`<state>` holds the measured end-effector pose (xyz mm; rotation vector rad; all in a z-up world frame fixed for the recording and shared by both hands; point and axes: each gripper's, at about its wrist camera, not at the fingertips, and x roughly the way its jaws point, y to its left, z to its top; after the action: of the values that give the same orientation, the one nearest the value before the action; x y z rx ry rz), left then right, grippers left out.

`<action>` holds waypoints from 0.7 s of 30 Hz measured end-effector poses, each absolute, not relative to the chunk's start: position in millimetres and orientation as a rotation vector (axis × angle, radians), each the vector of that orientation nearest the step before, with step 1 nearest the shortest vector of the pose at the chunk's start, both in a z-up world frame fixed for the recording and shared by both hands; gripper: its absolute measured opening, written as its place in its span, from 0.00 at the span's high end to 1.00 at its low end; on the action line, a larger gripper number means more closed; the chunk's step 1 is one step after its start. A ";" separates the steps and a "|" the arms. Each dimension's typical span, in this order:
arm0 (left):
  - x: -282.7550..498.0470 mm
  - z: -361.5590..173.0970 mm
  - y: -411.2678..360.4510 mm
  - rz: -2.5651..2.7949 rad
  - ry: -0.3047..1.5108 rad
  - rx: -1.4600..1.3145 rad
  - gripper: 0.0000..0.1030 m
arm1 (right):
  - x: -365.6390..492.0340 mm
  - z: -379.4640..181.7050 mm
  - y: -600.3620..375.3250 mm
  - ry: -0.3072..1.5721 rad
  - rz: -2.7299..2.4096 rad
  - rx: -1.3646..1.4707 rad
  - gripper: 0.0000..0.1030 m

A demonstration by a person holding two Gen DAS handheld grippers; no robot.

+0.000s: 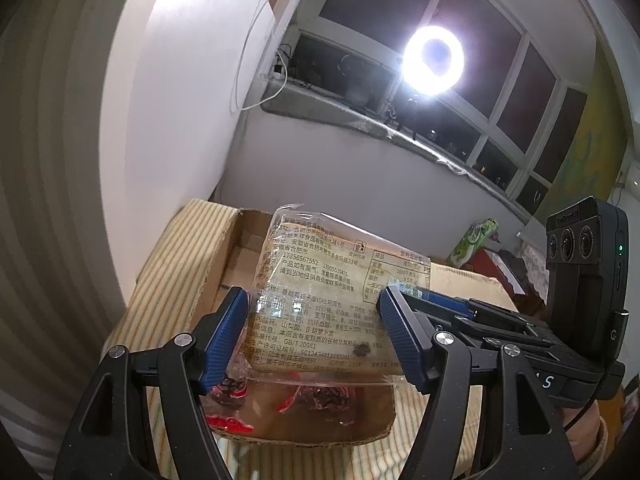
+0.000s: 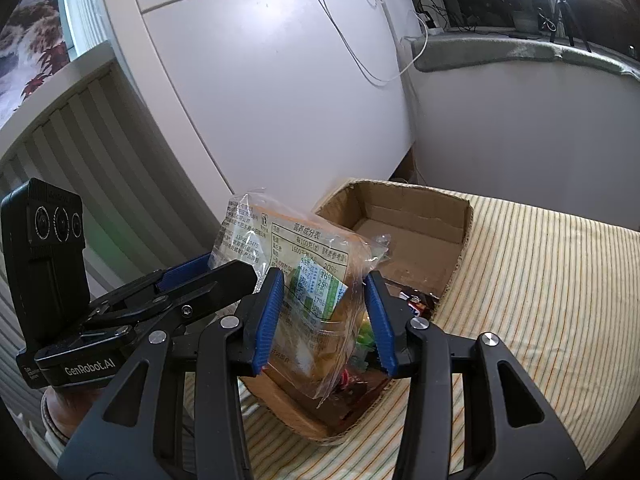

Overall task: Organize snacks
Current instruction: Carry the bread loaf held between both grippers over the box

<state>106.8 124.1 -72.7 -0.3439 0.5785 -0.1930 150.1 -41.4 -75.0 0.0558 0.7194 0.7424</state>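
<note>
Both tools are engaged on one item. The left gripper (image 1: 312,334) has its blue pads set against the two sides of a clear-wrapped bread packet (image 1: 320,300), label side toward the camera; the packet fills the gap between the jaws and appears clamped. The right gripper (image 2: 326,320) is likewise clenched on the same bread packet (image 2: 304,280), gripping it across a narrower part, with the wrapper's loose end hanging below the pads. Each wrist view shows the other tool close alongside, so the packet is carried by both at once. The packet is held in the air above a shallow cardboard box (image 2: 460,240) that sits on a striped cloth (image 2: 540,280). The box is open-topped, and its far half shows bare cardboard floor. Beneath the packet, near the front wall of the box, several small wrapped snacks (image 1: 316,394) already lie inside, red and dark in colour, with something green visible in the right wrist view. Judgement on progress: the task is partly done, since some snacks are already in the box, and the bread packet is at the placing stage but not yet set down. What remains, as far as can be seen, is to lower it into the box and release both grips. Whether further snacks wait elsewhere cannot be told from these views.
</note>
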 end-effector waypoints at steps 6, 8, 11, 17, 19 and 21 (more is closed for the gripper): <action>110.2 -78.2 125.0 -0.197 0.593 -0.347 0.34 | 158.4 -79.7 -41.2 0.735 0.736 0.054 0.58; 110.4 -79.7 125.8 -0.196 0.598 -0.347 0.34 | 160.9 -81.4 -40.2 0.738 0.734 0.054 0.58; 110.4 -79.5 124.9 -0.194 0.603 -0.347 0.34 | 161.6 -82.1 -39.0 0.742 0.730 0.053 0.58; 110.6 -79.1 123.8 -0.191 0.610 -0.349 0.34 | 162.5 -82.1 -37.8 0.747 0.726 0.050 0.58; 110.0 -79.5 123.8 -0.191 0.612 -0.349 0.34 | 163.7 -83.5 -37.5 0.751 0.725 0.052 0.58; 109.8 -80.6 123.5 -0.190 0.616 -0.349 0.34 | 164.2 -84.0 -37.3 0.753 0.725 0.054 0.58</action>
<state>109.8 123.5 -80.6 -0.3492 0.6156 -0.1898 164.2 -37.3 -84.0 0.0535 0.7530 0.7247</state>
